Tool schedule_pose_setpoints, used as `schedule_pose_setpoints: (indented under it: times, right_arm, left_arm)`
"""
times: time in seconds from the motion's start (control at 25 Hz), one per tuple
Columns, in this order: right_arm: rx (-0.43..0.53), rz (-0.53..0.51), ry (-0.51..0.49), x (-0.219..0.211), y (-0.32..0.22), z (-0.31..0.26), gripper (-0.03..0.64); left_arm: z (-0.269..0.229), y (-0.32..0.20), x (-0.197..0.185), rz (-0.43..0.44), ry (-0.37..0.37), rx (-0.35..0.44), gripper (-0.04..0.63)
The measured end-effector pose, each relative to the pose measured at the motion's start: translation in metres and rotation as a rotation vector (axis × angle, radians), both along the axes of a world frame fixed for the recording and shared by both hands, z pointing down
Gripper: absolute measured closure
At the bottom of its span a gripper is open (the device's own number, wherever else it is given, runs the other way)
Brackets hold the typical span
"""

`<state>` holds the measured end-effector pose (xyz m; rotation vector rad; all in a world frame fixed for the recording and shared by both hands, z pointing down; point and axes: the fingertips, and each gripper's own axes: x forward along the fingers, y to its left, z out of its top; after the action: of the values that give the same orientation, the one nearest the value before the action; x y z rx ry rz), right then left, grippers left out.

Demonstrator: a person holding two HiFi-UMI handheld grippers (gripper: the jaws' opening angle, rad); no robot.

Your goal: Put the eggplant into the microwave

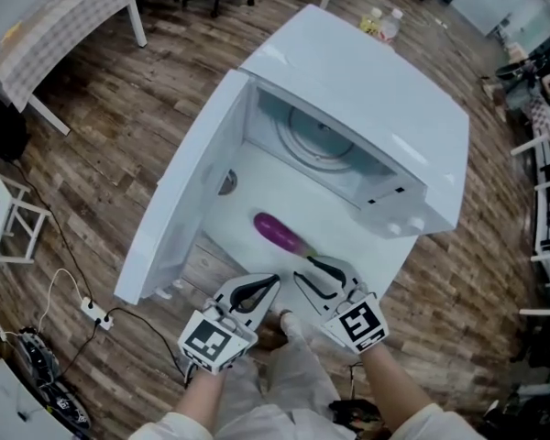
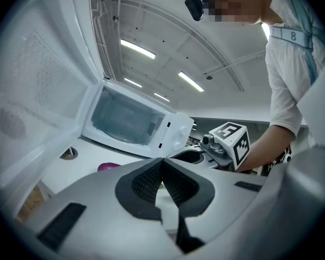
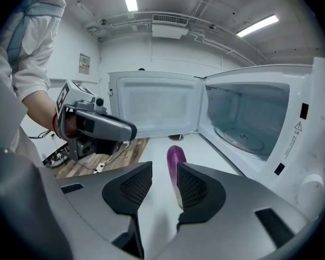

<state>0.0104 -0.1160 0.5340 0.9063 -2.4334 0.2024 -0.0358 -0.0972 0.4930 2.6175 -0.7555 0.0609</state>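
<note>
The right claw [image 3: 163, 171] stood spread and empty, its ribbed dark pads [image 3: 194, 188] near the smooth purple eggplant [image 3: 176, 157], which lay on the white table [image 3: 208, 151] before the open microwave [image 3: 249, 118]. The left claw [image 2: 162, 168] was pressed together.

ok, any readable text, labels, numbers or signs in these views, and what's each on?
"8": on the pale band at the person's shoulder.
Warning triangle sign: on the microwave front panel; the print under it is too small to read.
Wall notice: too small to read.
Bottle labels: blurred.
Marker cube: square pattern only, no words.
</note>
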Motion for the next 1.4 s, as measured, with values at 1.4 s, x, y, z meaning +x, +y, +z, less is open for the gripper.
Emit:
schedule_pose_setpoints:
  times: [1.4]
  right_arm:
    - [0.023,0.041,0.349,0.026,-0.039,0.06,0.474]
  left_arm:
    - [0.011,0.004,0.007,0.051,0.014,-0.036,0.594]
